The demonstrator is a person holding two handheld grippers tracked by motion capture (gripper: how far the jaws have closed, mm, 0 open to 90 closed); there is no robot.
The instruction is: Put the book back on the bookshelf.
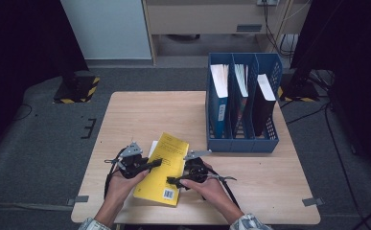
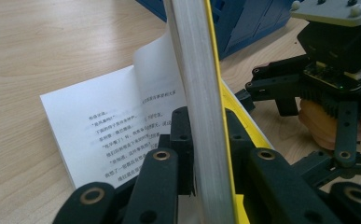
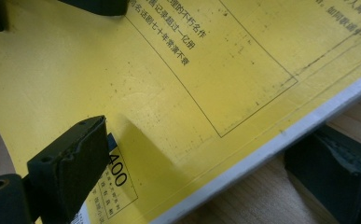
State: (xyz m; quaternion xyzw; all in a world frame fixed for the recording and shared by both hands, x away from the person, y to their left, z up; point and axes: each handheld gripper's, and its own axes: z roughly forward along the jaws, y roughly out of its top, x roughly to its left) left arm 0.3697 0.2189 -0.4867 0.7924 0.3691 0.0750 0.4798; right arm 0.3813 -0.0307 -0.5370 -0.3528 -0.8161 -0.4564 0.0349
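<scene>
Left gripper [image 2: 201, 186] clamping thick yellow-covered paperback book [image 1: 165, 167] between fingers; right gripper [image 3: 215, 158] straddling cover edge, unclosed. Loose pages risk creasing underneath.

Book [image 1: 165, 167] on table [image 1: 269, 191], file rack [image 1: 243, 103] behind right

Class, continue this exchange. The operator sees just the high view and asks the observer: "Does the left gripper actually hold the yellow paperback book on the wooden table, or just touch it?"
Observer: It holds it. The left gripper pinches the yellow paperback book, its cover and a thick block of pages raised on edge.
Operator: What lies underneath?
Observer: A white printed page lying flat, with another leaf curling up.
Operator: And the right gripper?
Observer: Open. One jaw is over the cover by the barcode label, the other past the book's edge, over the wooden table.
</scene>
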